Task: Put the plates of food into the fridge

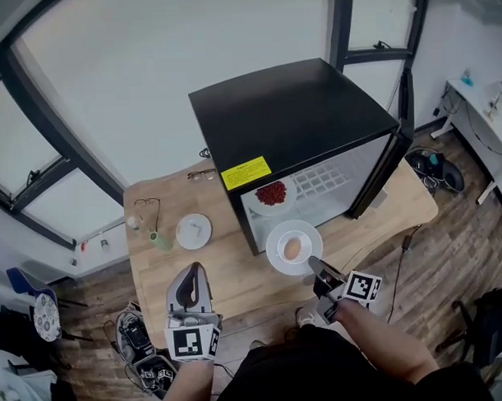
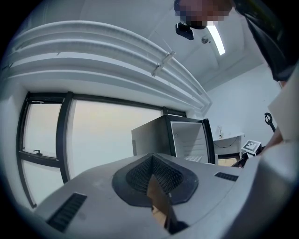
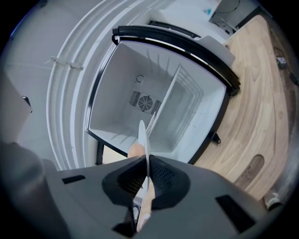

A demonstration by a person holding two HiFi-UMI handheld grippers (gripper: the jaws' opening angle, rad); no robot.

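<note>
Just in front of the open fridge (image 1: 289, 112), my right gripper (image 1: 313, 263) is clamped on the near rim of a white plate (image 1: 294, 247) that carries one pale, rounded piece of food. In the right gripper view the jaws are pressed together on that rim, the plate (image 3: 142, 135) shows edge-on between them, and past it lies the fridge's white inside (image 3: 154, 93) with its wire shelf. The plate hangs over the wooden table (image 1: 229, 270), close to the fridge's mouth and not inside it. A second plate, of red food (image 1: 271, 195), already sits on the shelf inside. The fridge door (image 1: 389, 166) stands swung out on the right side of the head view, and a yellow label (image 1: 246, 173) is stuck on the front edge of the black top. My left gripper (image 1: 190, 273) is held over the table's near edge, well apart from both plates; in its own view the jaws meet at the tip with nothing between them (image 2: 152, 175). Beyond it on the table lie a small white dish (image 1: 194, 231), a little green thing (image 1: 159, 240) and a pair of glasses (image 1: 147, 209).
</note>
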